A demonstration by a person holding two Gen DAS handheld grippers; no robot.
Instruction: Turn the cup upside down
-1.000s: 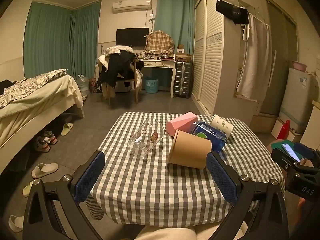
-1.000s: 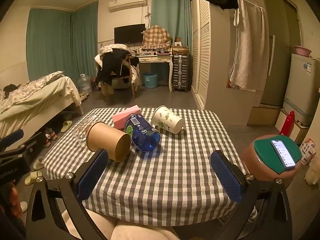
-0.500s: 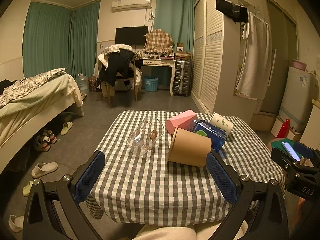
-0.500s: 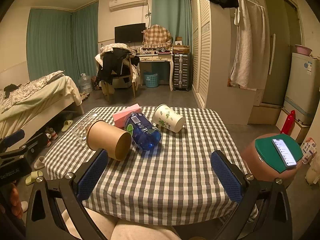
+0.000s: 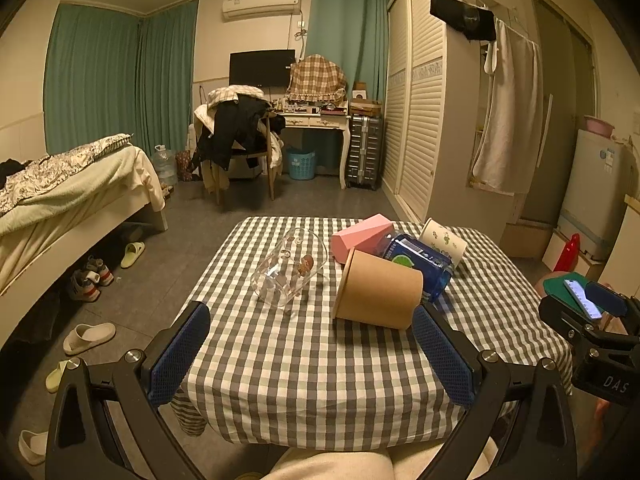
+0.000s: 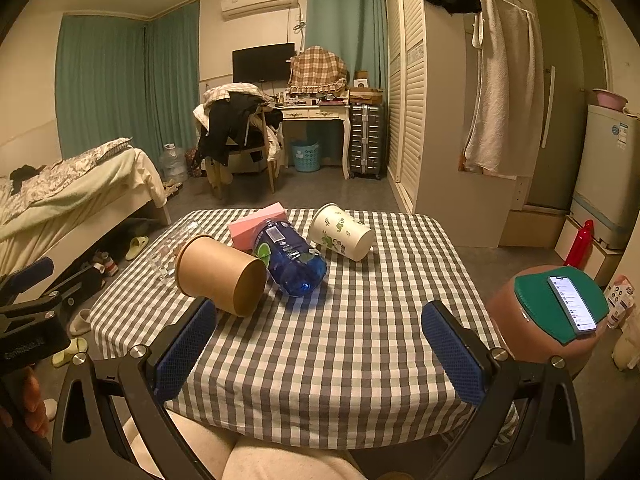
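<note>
Several cups lie on their sides on the checked tablecloth (image 5: 304,360): a clear glass mug (image 5: 290,268), a brown paper cup (image 5: 378,290), a pink cup (image 5: 360,236), a blue cup (image 5: 420,258) and a white patterned paper cup (image 5: 442,238). In the right wrist view they show as brown cup (image 6: 222,274), blue cup (image 6: 290,258), white cup (image 6: 342,232) and pink cup (image 6: 258,228). My left gripper (image 5: 312,354) is open and empty over the table's near edge. My right gripper (image 6: 320,350) is open and empty, near the front edge.
A brown stool with a green lid and a phone (image 6: 572,304) stands right of the table. A bed (image 5: 60,192) and shoes (image 5: 90,276) are on the left. A wardrobe (image 5: 432,120) and a fridge (image 6: 612,168) are to the right.
Both views have shifted slightly; the cups sit a little higher in the left wrist view. The cups have not moved on the table and both grippers stay open.
</note>
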